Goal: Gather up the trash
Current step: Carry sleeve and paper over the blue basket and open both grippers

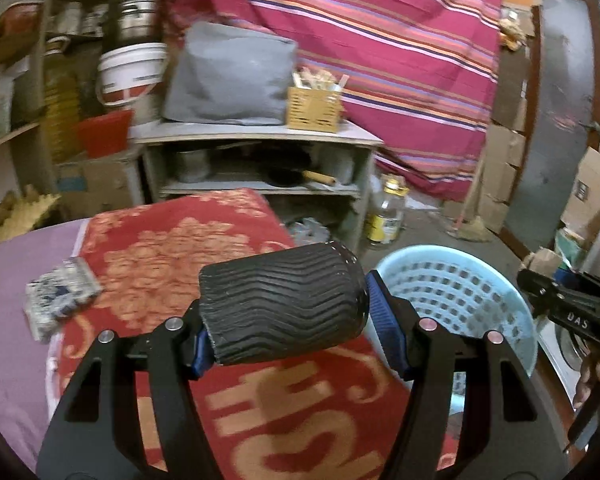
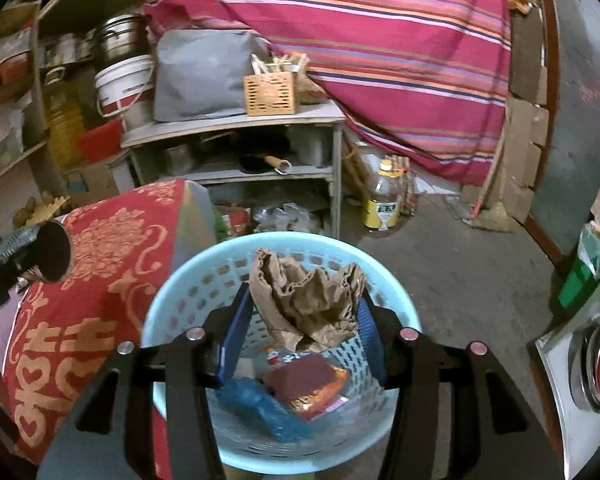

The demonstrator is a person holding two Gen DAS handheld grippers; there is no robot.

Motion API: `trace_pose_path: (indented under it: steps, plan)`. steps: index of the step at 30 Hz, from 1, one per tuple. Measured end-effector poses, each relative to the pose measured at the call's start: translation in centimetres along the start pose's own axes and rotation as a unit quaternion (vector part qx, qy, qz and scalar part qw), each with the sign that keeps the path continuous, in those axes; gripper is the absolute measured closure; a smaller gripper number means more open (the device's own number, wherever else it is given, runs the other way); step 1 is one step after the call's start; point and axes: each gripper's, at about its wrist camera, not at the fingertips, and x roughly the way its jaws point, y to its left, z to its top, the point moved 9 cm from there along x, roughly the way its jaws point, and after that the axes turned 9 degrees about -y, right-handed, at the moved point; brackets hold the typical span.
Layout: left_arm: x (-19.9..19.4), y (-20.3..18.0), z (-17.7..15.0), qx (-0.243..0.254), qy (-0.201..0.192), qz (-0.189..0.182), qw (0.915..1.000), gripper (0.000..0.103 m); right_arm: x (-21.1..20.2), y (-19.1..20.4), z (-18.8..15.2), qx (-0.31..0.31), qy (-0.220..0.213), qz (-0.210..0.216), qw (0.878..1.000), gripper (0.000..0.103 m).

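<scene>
Right wrist view: the right gripper [image 2: 306, 332] hangs over the pale blue basket [image 2: 172, 300], its jaws closed on a crumpled brown paper bag [image 2: 304, 300], placed so the bag can fall in with the wrappers [image 2: 312, 390] already at the bottom. In the left wrist view the left gripper [image 1: 288, 320] clamps a black ribbed cup [image 1: 280, 304] sideways above the red patterned cloth [image 1: 160, 248], beside the basket, likely next to go in. A crushed packet [image 1: 60, 296] lies on the cloth, uncollected.
</scene>
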Motion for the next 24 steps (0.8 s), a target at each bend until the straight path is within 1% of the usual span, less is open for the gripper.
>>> trace_pose_path:
  steps: [7,12,17,21,22,24]
  plan:
    - [2.7,-5.6,-1.5,0.015,0.016,-0.044,0.9988,0.039,0.5,-2.1,-0.9,-0.003,0.012,-0.013,1.0,0.053]
    - [4.7,-8.8,-2.5,0.022,0.029,-0.065,0.9973,0.039,1.0,-3.6,-1.8,0.002,0.024,-0.02,1.0,0.053]
    - [6.4,-10.7,-3.4,0.033,0.04,-0.075,0.9959,0.039,1.4,-4.1,-1.9,0.009,0.026,-0.019,0.999,0.053]
    - [6.6,-10.4,-3.4,0.036,0.035,-0.067,0.9965,0.038,1.4,-3.7,-1.8,0.005,0.025,-0.016,1.0,0.053]
    - [6.5,-10.3,-3.3,0.036,0.034,-0.065,0.9966,0.037,1.4,-3.7,-1.7,0.004,0.025,-0.016,1.0,0.053]
    - [6.3,-9.9,-2.9,0.034,0.03,-0.057,0.9974,0.024,1.4,-3.6,-1.7,0.003,0.024,-0.015,1.0,0.053]
